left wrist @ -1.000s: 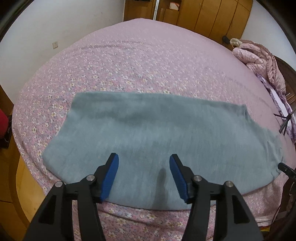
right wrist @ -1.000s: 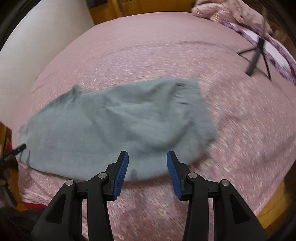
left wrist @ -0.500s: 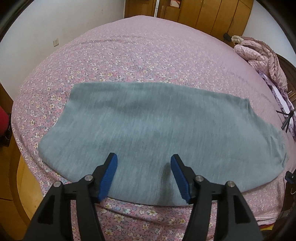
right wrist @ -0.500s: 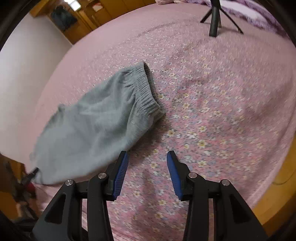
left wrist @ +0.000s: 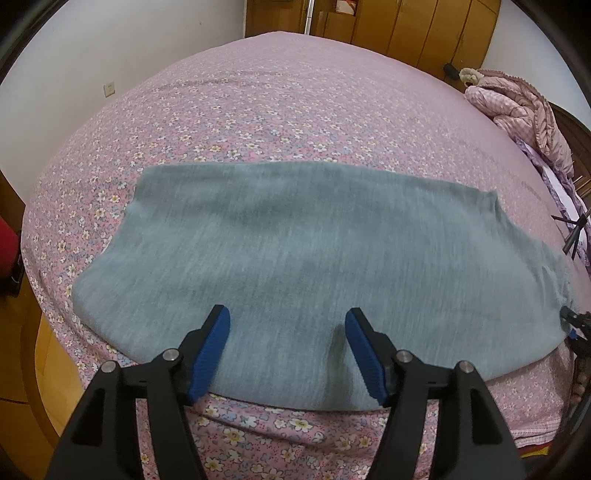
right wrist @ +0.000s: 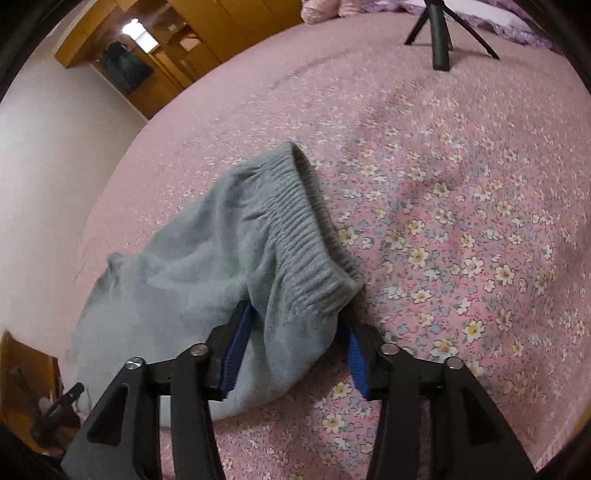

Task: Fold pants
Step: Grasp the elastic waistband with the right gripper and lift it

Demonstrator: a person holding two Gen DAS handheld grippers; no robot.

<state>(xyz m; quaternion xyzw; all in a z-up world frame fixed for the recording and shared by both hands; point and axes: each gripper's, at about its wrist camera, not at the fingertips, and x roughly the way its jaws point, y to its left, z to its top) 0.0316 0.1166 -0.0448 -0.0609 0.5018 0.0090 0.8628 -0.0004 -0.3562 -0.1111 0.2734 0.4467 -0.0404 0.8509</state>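
**Q:** Where did the pants lie relative to each gripper?

**A:** I held my left gripper (left wrist: 287, 320) above the near long edge of the grey pants (left wrist: 303, 251), which lay flat on the flowered bedspread (left wrist: 258, 110). The garment's long axis ran left to right across my left view, so it lay crosswise to my fingers. My right gripper (right wrist: 295, 325) sat at the right-hand end of that axis, at the near corner of the ribbed waistband (right wrist: 306, 236). My right hand was therefore the nearer one to the end that a lengthwise fold would carry over.

**Q:** State the condition of each gripper.

**A:** Left: the jaws stood wide and were opening further. Cloth showed between the blue pads (left wrist: 210, 350) but neither pad pressed on it, and a soft ridge of fabric rose in the gap. Right: the jaws were opening, and the waistband corner bulged up between them and hid the pad tips. I judged that nothing was clamped there yet.

**Q:** How did the garment look?

**A:** It looked like soft grey knit, apparently already doubled leg on leg into one broad band. The left end was squared off, the middle smooth with faint shading, and the right end gathered and rumpled at the elastic. A black tripod (right wrist: 441, 33) stood on the bed well beyond the waistband
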